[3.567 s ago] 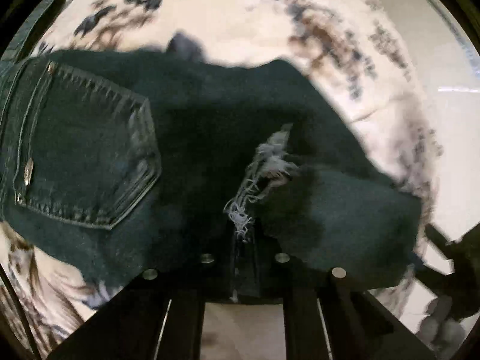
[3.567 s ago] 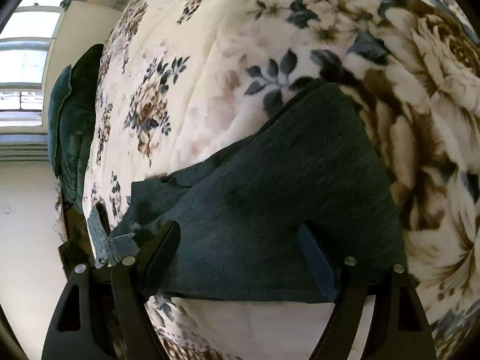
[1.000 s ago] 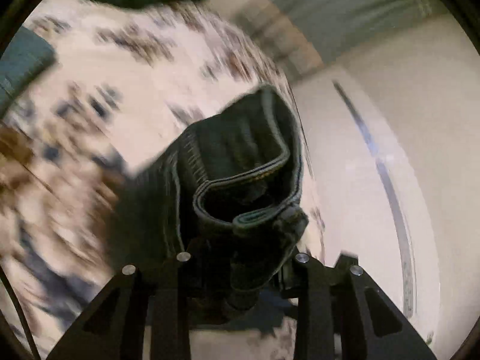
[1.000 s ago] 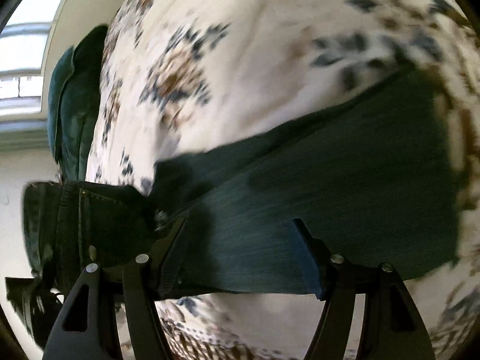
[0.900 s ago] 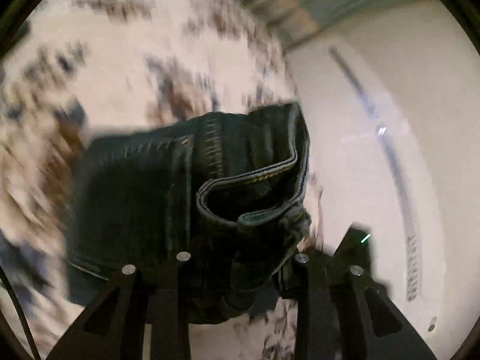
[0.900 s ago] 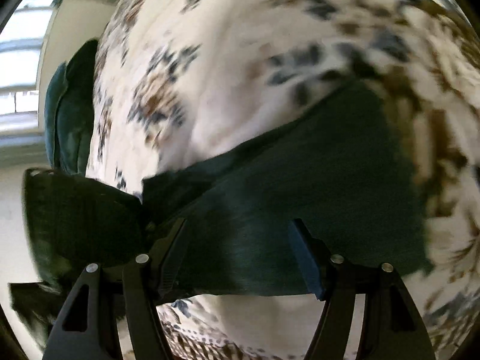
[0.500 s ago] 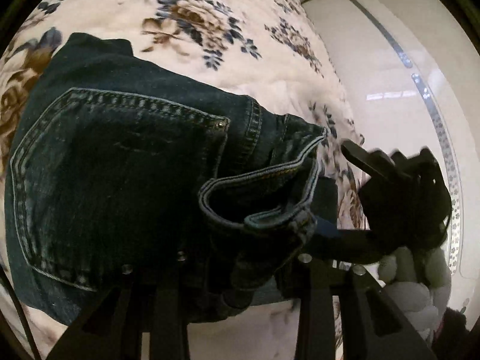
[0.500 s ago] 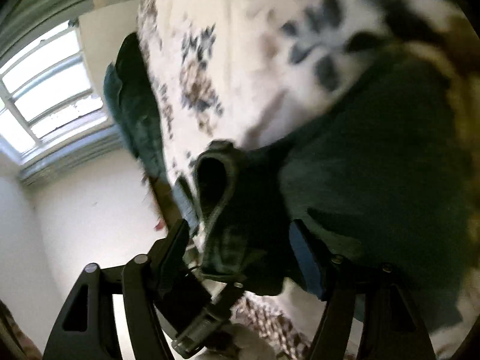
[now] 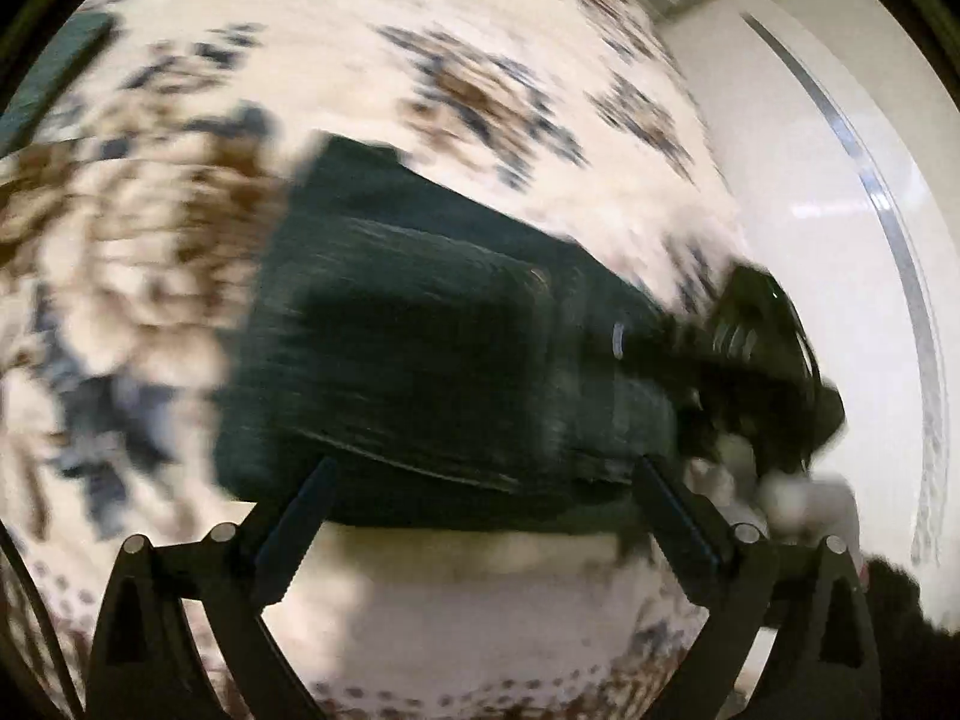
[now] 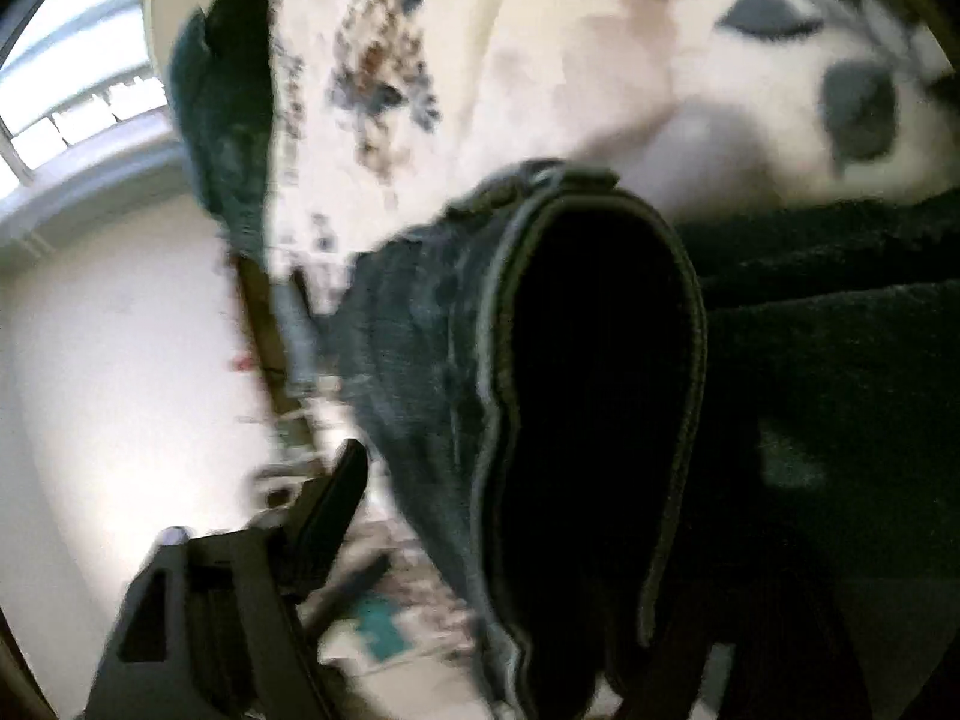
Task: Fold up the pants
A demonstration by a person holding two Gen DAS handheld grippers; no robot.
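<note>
Dark blue jeans (image 9: 420, 330) lie bunched on a floral blanket (image 9: 150, 240), back pocket up, all motion-blurred. My left gripper (image 9: 485, 471) stands wide, its jaws still opening. Its fingertips (image 9: 324, 474) sit at the jeans' near edge without pressing on it. My right gripper (image 9: 762, 354) is at the waistband end on the right. In the right wrist view the looped waistband (image 10: 690, 330) fills the gap of my right gripper (image 10: 480, 480), whose jaws are closing. Only its left finger (image 10: 336, 498) shows, just beside the denim. The other finger is hidden behind the cloth.
The blanket (image 10: 570, 60) covers a bed whose edge drops to a pale floor (image 10: 120, 360). A dark green cushion (image 10: 222, 120) lies at the far end under a window (image 10: 72, 90). A white wall (image 9: 810, 180) runs along the right. A pale blurred hand (image 9: 780, 498) holds the right gripper.
My left gripper carried the waistband over onto the blanket, then let go and opened wide. My right gripper left the flat trouser leg and dropped onto the waistband loop.
</note>
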